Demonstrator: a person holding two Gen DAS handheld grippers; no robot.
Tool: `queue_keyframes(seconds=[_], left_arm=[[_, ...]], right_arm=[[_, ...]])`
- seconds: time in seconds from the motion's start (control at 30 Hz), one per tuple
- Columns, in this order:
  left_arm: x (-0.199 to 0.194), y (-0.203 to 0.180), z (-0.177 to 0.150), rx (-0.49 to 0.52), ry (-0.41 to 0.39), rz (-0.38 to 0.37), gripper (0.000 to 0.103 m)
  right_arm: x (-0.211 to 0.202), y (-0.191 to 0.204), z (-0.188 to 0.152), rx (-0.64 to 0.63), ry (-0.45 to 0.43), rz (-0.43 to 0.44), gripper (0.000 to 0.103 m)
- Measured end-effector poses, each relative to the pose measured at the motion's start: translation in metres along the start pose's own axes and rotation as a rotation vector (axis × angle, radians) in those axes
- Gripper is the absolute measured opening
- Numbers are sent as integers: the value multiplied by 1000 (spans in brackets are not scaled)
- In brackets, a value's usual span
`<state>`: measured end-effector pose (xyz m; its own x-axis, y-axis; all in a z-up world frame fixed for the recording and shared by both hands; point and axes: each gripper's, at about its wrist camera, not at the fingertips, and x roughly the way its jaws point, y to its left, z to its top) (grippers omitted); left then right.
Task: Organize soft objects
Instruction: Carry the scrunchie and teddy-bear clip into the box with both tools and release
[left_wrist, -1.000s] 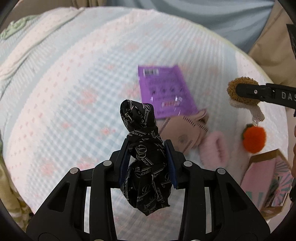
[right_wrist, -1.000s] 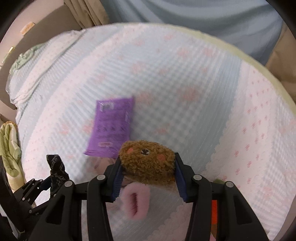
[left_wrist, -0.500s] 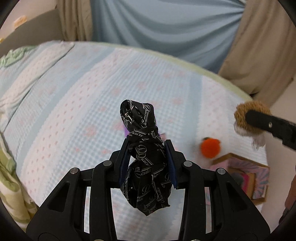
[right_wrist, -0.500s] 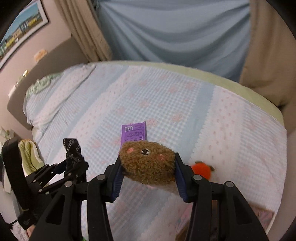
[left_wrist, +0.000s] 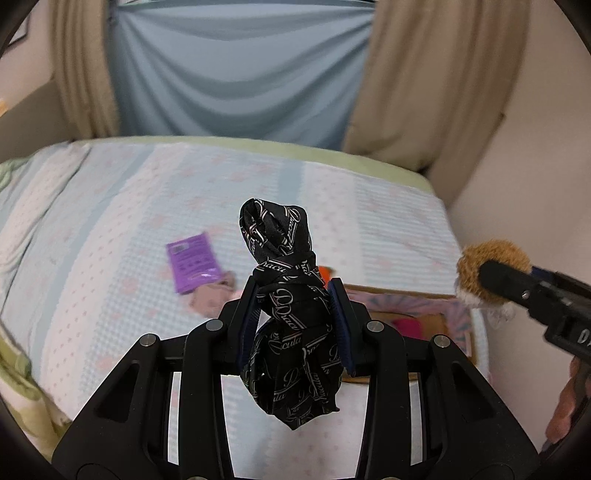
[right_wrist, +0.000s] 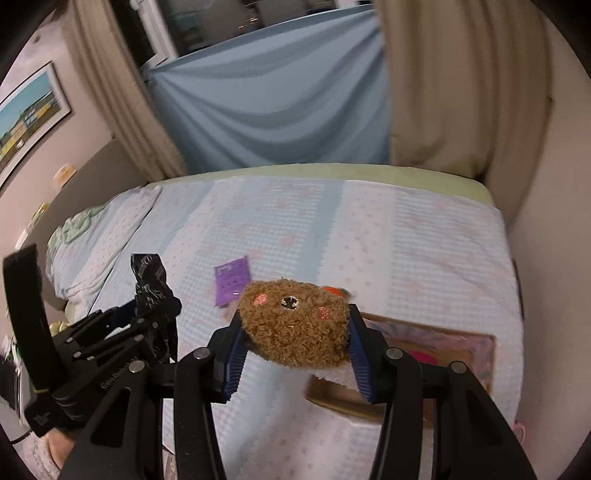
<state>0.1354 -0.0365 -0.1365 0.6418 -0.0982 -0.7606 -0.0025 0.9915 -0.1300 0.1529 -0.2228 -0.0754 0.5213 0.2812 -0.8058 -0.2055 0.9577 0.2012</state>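
1. A bed (left_wrist: 369, 206) covered by a pale blue and white quilt with pink marks is seen below both claws; blue and beige curtains (right_wrist: 280, 96) hang behind its far edge.
2. A shallow cardboard box (right_wrist: 454, 343) with a pink patterned rim lies on the bed near its right edge, partly hidden behind the claws in both views; something pink-red is seen inside it.
3. A purple packet (left_wrist: 192, 260) lies flat on the quilt, well left of the box, with a pale pink soft thing (left_wrist: 212, 301) touching its near end, blurred.
4. An orange soft thing (left_wrist: 325, 273) is glimpsed just beyond the box, mostly hidden behind the held cloth.
5. The left claw (left_wrist: 293, 314) is closed on a knotted black cloth (left_wrist: 288, 295) with white lettering, held clear above the bed; its top knot stands up past the fingertips.
6. The right claw (right_wrist: 293, 339) is clamped on a brown plush bear head (right_wrist: 293, 325), held in the air above the box's near-left part.
7. Compared with one second ago, both claws have been raised and tilted up: the curtains and the far edge of the bed are now shown, and the packet appears smaller and farther off. The grip on both things is unchanged.
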Motion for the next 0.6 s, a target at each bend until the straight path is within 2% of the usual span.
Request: queue_keyframes(seconds=[0.23, 0.43, 0.6], left_arm=[[-6, -69, 0, 100, 19, -105, 33], [21, -108, 3, 193, 64, -200, 33], [49, -128, 4, 243, 94, -245, 33]], right_arm=[[-34, -53, -23, 140, -16, -94, 45], [-35, -99, -40, 358, -27, -138, 45], [-24, -125, -47, 462, -23, -149, 46]])
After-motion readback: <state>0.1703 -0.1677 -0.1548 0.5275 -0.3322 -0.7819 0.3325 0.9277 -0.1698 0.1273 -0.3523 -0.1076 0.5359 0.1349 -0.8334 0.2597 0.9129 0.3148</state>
